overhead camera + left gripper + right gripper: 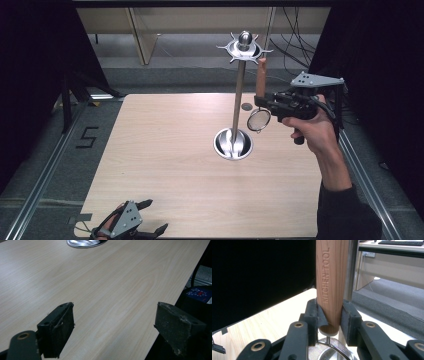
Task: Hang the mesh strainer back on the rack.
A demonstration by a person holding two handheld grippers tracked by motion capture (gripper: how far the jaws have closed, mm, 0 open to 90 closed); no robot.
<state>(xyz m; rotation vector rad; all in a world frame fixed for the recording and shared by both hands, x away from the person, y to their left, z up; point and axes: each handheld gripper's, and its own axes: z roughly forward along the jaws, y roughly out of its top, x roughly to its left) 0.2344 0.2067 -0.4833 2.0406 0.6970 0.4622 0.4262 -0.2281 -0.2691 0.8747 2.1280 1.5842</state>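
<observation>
A metal stand (pixel 238 95) with a round base (pixel 233 144) and a ring of hooks (pixel 244 47) at its top rises from the middle of the table. My right gripper (pixel 262 102) is shut on the wooden handle (pixel 331 285) of a small mesh strainer (pixel 259 120), held upright just right of the pole, handle up and sieve down. The handle reads "KITCHEN TOOL", and its top end (pixel 261 70) reaches toward the hooks. My left gripper (pixel 150 220) rests open at the table's near left edge, with nothing between its fingers (pixel 58 330).
The light wooden table (pixel 165 150) sits inside a metal frame with rails (pixel 45 170) on both sides. A small dark round mark (pixel 246 106) lies behind the stand. Cables (pixel 295 45) hang at the back right. The stand's base (pixel 85 243) shows far ahead in the left gripper view.
</observation>
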